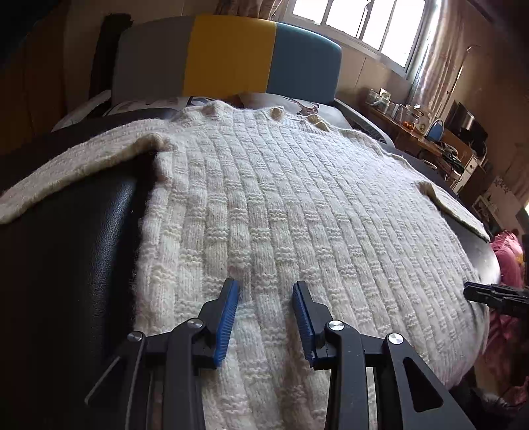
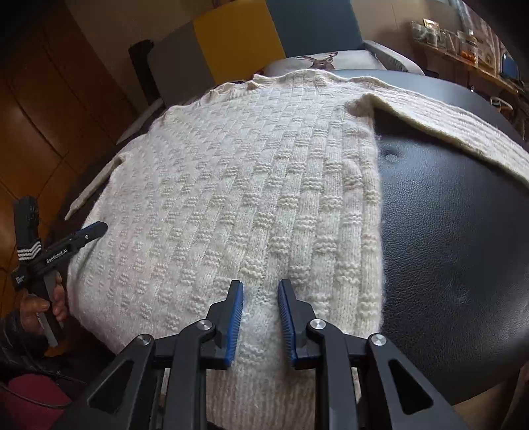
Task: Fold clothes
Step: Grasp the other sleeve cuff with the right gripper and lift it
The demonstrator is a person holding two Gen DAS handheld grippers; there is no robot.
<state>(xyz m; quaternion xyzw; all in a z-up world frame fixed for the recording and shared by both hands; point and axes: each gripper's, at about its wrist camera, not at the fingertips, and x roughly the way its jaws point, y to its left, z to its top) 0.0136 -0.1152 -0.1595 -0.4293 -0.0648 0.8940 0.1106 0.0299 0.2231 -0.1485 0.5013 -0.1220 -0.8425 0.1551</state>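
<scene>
Sweater, cream knit, flat on black cushion. Left gripper, right gripper: jaws apart over hem at six o'clock. Risk: pinching only one layer, dragging knit askew.

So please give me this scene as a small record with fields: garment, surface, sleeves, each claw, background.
garment: cream knit sweater, spread flat, hem toward the cameras
surface: black leather-like cushion
sleeves: one spread to each side
left claw: open above the hem, nothing between the pads
right claw: open above the hem, nothing gripped
background: grey, yellow and blue headboard; window
</scene>
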